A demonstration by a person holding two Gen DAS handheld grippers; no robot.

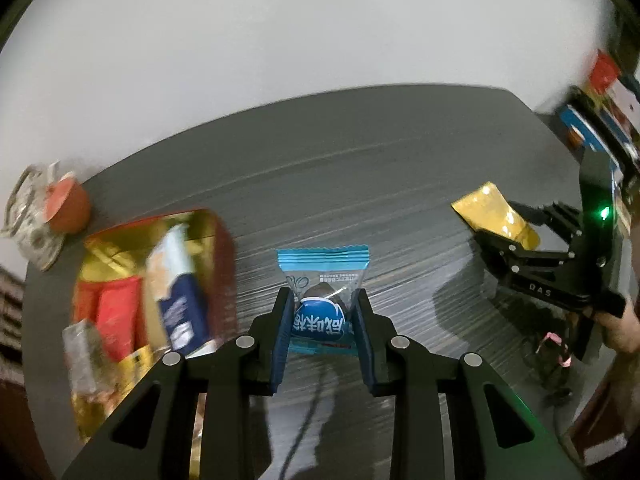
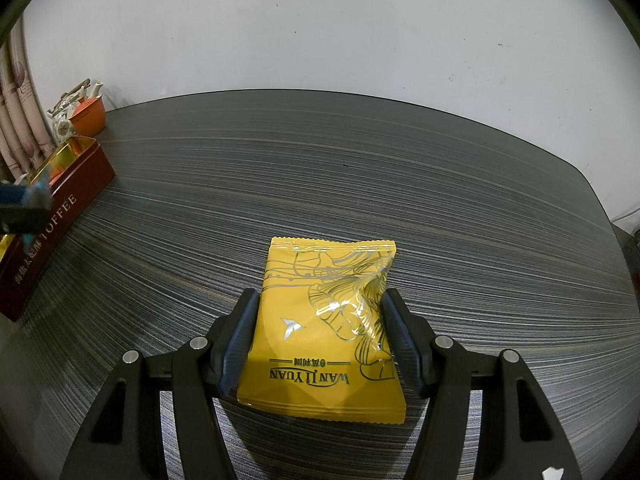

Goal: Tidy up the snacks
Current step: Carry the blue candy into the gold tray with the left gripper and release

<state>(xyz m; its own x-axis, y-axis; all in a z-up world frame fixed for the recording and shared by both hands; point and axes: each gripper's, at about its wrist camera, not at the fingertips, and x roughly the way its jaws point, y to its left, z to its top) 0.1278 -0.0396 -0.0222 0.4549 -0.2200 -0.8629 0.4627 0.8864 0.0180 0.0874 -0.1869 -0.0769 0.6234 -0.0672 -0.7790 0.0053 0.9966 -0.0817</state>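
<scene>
The left gripper (image 1: pixel 323 312) is clamping a blue snack packet (image 1: pixel 323 300) between its pads, jaws closed on the wrapper's two sides, and the packet is hanging clear of the dark striped table (image 1: pixel 360 184), just right of the red toffee tin (image 1: pixel 218 236). The tin is standing open on the table's left part and is already holding several packets: red ones, a blue-and-white one, gold ones. Judging from that, the sorting is well under way, with at least two snacks still outside the tin. The right gripper (image 2: pixel 318 336) is bracketing a yellow packet (image 2: pixel 326 320) that is lying flat on the table, well apart from the tin; the pads are sitting against or just beside its two long edges, and the foil near the right pad is looking crumpled, so I am reading this as a grip, though whether the pads are truly pressing is not certain. What remains, as I judge it: the blue packet going into the tin, then the yellow one. The left wrist view is smearing badly on its left side, so the tin's contents are not countable and the clear wrapped thing at its near corner is not identifiable. A teapot (image 2: pixel 68 114) and an orange cup (image 2: pixel 89 117) are standing behind the tin. The tin's interior is mostly hidden in the right wrist view, where the left gripper is showing only as a blurred edge.
</scene>
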